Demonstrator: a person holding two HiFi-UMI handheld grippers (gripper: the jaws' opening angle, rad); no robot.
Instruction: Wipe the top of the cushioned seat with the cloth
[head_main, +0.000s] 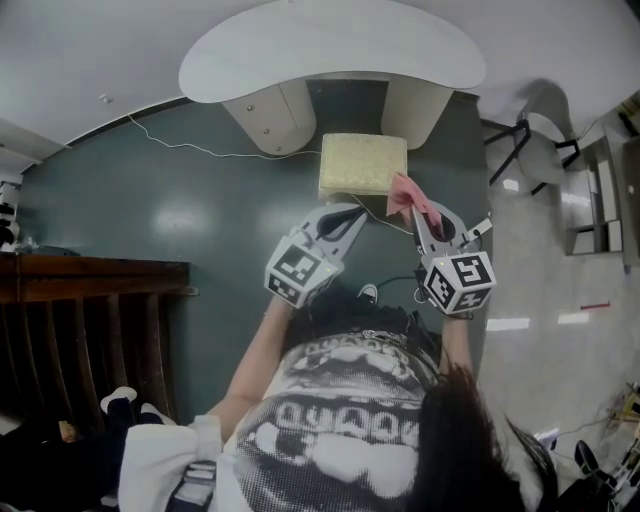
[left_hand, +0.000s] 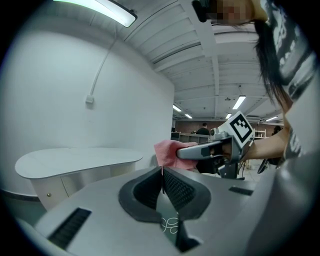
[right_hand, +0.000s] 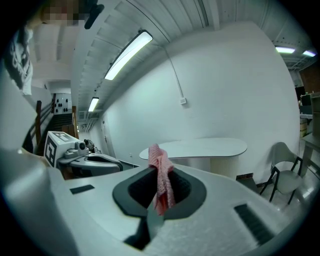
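Head view, looking steeply down. The white table (head_main: 330, 60) is spanning the top of the frame over a dark green floor (head_main: 150, 200), with a dark wooden piece (head_main: 90, 290) along the left edge and a chair (head_main: 540, 150) off to the right.

The cushioned seat (head_main: 363, 163), pale and square-topped, is standing just in front of the table's base. Its top is showing bare, with nothing lying on it.

The left gripper (head_main: 350, 215) is pointing toward the seat's near edge. In the left gripper view its jaws are pressing together with nothing between them.

The right gripper (head_main: 420, 222) is hanging just beside the seat's near right corner. Its jaws are clamping the cloth (head_main: 410, 195), a small pink piece bunched up and sticking out past the tips.

In the right gripper view the cloth (right_hand: 161, 175) is standing up from the jaws against the far wall and table, and the seat is not appearing there.

Progress, as a judgement:
- The cloth is in hand and brought near the seat.
- It appears to be up in the air, not pressing on the cushion, so no wiping is under way.
- The whole top remains to be wiped. The likely next need is lowering the cloth flat onto the cushion and sweeping across it.
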